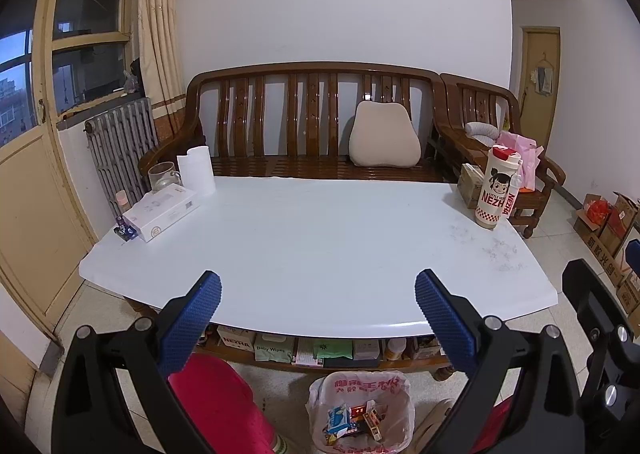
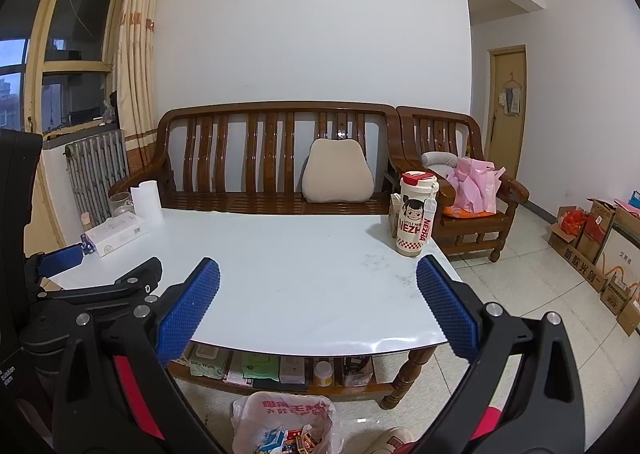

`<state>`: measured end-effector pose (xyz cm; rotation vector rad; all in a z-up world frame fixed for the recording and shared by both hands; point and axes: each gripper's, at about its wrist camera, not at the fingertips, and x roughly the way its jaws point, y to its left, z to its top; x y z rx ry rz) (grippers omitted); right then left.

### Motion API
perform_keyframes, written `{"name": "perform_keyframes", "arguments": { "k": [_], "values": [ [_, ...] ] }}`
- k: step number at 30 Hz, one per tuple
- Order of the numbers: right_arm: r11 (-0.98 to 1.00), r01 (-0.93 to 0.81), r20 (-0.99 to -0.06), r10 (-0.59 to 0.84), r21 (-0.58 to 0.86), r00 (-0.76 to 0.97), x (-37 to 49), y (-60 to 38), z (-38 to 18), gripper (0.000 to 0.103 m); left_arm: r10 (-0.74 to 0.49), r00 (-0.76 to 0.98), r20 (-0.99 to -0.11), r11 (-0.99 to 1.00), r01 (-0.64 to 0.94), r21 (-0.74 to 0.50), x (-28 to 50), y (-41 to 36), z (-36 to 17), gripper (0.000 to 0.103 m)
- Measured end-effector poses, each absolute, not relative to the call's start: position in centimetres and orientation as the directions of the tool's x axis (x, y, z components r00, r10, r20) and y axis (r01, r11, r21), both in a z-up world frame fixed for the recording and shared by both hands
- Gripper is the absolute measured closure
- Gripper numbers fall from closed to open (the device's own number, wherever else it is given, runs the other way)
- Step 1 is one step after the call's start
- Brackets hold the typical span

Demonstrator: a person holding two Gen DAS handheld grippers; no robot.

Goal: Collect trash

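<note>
1. White table (image 1: 312,246) fills the centre of both views; its middle is bare.
2. Wooden bench (image 1: 312,122) stands behind it at 12 o'clock.
3. Bin bag (image 1: 362,410), at 6 o'clock on the floor before the table, holds small cartons and wrappers.
4. Left gripper (image 1: 318,294): blue pads spread wide, gripping nothing.
5. Right gripper (image 2: 318,282): likewise spread, empty.
6. Nezha cup (image 1: 498,190) stands at 2 o'clock on the table.
7. White box (image 1: 164,214) lies at 10 o'clock.

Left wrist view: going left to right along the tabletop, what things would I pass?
Small blue packet → white box → glass mug → paper roll → brown carton → Nezha cup.
</note>
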<state>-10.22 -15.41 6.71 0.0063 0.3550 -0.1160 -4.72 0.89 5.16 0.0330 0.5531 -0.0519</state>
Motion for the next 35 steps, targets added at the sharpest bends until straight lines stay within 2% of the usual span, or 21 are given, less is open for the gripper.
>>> {"name": "perform_keyframes", "arguments": {
  "k": [35],
  "values": [
    [0.994, 0.107, -0.352, -0.103, -0.009, 0.930, -10.19, -15.47, 6.57, 0.007, -0.027, 0.852, -0.523, 0.996, 0.068, 0.060, -4.45, 0.69, 5.24, 0.008]
  ]
}}
